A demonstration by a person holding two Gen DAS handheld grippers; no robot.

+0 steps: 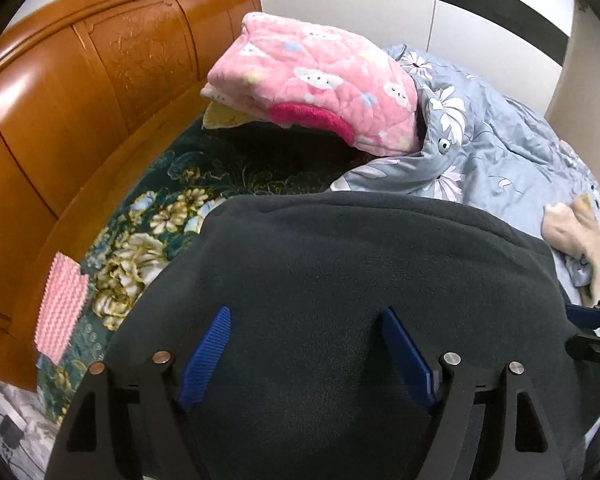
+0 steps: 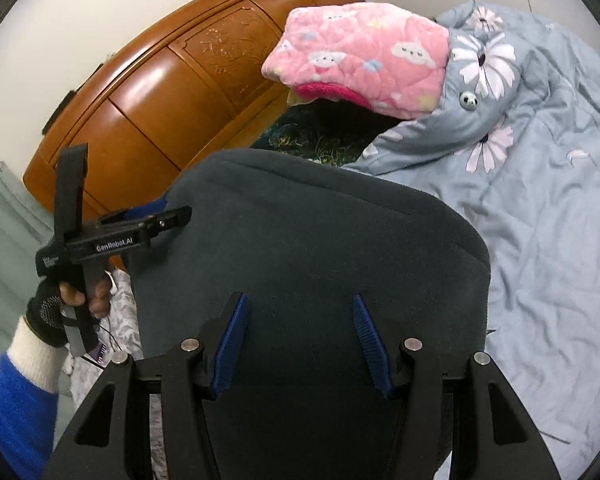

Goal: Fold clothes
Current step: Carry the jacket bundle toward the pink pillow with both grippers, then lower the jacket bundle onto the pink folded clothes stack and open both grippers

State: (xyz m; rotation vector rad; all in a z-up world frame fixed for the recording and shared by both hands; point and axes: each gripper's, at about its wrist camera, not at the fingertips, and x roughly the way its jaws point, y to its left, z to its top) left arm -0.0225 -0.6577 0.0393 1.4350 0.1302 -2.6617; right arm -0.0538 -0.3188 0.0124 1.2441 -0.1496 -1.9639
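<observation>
A dark grey fleece garment lies folded on the bed and fills the lower half of both views; it also shows in the right wrist view. My left gripper hovers over it with its blue pads spread wide and nothing between them. My right gripper is also open above the garment, blue pads apart. The left gripper's body shows at the garment's left edge in the right wrist view, held by a gloved hand.
A pink quilted blanket is stacked by the wooden headboard. A grey-blue floral duvet covers the right side. A dark green floral bedspread lies on the left, with a pink textured cloth. A beige cloth lies at right.
</observation>
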